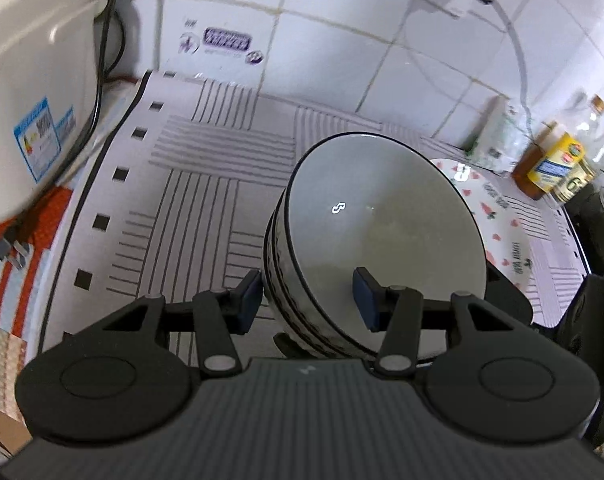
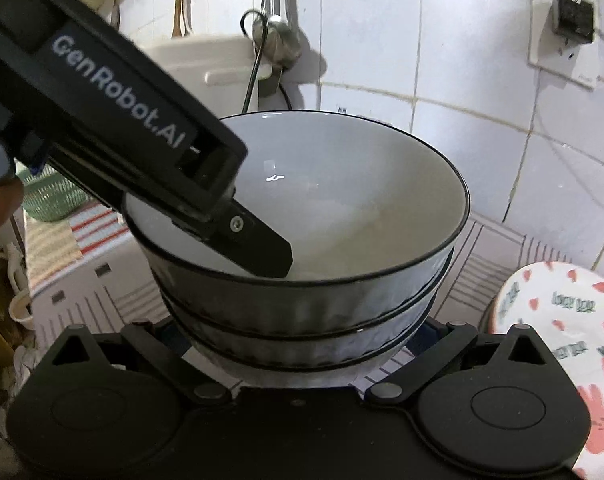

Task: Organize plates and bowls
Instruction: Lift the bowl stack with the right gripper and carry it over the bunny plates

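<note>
A stack of grey bowls with dark rims and ribbed outsides stands on a striped mat. My left gripper straddles the near rim of the top bowl, one pad outside the wall and one inside, with a gap at the pads; I cannot tell if it grips. In the right wrist view the same stack sits between my right gripper's wide-open fingers, low around the bottom bowl. The left gripper's finger reaches into the top bowl. A white plate with strawberry print lies right of the stack.
A white appliance with a black cord stands at the left. Bottles stand by the tiled wall at the right. The printed plate lies behind the stack. A green basket sits at the far left.
</note>
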A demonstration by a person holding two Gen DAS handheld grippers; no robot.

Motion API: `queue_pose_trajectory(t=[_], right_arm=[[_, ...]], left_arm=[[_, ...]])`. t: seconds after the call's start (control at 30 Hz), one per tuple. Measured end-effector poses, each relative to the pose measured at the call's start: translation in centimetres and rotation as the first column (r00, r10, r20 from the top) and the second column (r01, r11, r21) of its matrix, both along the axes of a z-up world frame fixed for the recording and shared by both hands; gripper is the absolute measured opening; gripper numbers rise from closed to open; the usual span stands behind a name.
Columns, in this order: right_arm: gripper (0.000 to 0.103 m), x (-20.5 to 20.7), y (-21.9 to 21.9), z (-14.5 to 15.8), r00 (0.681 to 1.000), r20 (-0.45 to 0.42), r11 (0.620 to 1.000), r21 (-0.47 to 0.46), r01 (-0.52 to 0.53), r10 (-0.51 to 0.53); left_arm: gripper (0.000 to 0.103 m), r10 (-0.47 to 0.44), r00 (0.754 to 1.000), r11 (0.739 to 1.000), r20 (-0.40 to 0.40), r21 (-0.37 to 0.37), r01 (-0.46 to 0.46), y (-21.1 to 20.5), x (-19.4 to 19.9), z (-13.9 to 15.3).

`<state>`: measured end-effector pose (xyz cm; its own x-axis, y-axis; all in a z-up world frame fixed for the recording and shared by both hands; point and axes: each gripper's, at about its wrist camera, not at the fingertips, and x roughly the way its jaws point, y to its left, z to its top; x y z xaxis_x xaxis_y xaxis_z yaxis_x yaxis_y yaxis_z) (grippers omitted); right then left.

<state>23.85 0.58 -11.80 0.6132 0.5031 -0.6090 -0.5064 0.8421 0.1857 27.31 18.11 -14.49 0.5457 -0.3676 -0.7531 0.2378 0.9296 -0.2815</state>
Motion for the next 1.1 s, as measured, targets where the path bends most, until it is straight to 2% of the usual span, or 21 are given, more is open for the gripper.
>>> queue_pose_trajectory(t=[0.23,0.57,0.8,1.1], right_arm=[[0.102,-2.4,-2.4,3.0,0.998,0.016,0.997,0.034,0.064,-0.065],[0.102,-5.3,-6.2,6.4,0.988,0.077,0.991,0.021,0.129,-0.130],[0.102,-6.8,-8.6,7.3,0.979,0.097,0.984,0.009,0.178,-0.178],[0.102,-7.8,-11.8,6.8,0.965,0.115,0.972,0.002,0.237,-0.235]], left_arm=[[0.048,-0.084,0.995,0.995,0.054,0.053,0.081,-2.4,-2.5,3.3],[0.048,-0.173,0.982,0.984,0.081,0.048,0.169,-5.8,-5.5,6.5],[0.048,-0.216,0.973,0.976,0.084,0.043,0.213,-8.7,-6.0,7.4],[0.048,-0.267,0.961,0.963,0.071,0.062,0.263,-12.7,-4.4,6.4]])
